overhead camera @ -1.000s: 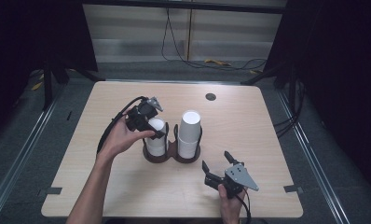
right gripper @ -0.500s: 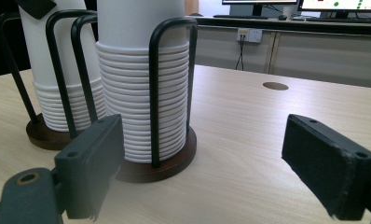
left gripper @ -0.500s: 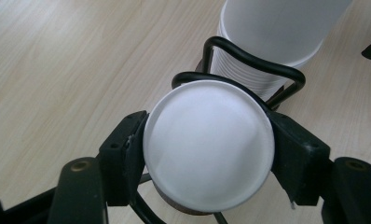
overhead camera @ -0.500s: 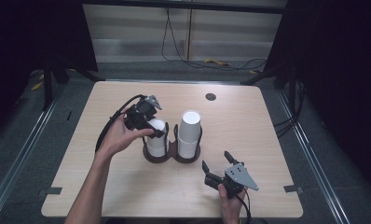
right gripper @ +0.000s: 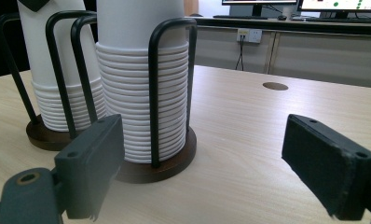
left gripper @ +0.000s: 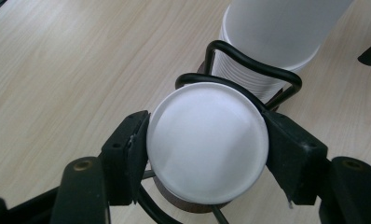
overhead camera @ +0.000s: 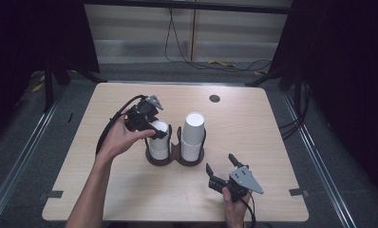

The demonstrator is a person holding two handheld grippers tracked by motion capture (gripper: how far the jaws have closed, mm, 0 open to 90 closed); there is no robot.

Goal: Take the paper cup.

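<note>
The left gripper point(overhead camera: 151, 124) clamps its jaws on either side of the top paper cup point(left gripper: 207, 142) of the left stack in a two-ring cup holder point(overhead camera: 175, 156) mid-surface point(overhead camera: 253, 123). The right gripper point(overhead camera: 222, 171), jaws apart, rests near the right stack point(overhead camera: 193, 135).

A light wooden table point(overhead camera: 130, 190) with round corners stands on a grey floor point(overhead camera: 30, 156). The table has a small dark round hole point(overhead camera: 214, 99) near its far edge. Metal rails point(overhead camera: 16, 161) run along the floor on both sides. Black curtains point(overhead camera: 348, 71) hang at the left and right. Behind the table is a pale wall panel point(overhead camera: 130, 28). Black cables point(overhead camera: 187, 57) hang down it and lie on the floor. In the right gripper view, screens point(right gripper: 314, 5) glow on a long desk far off.
</note>
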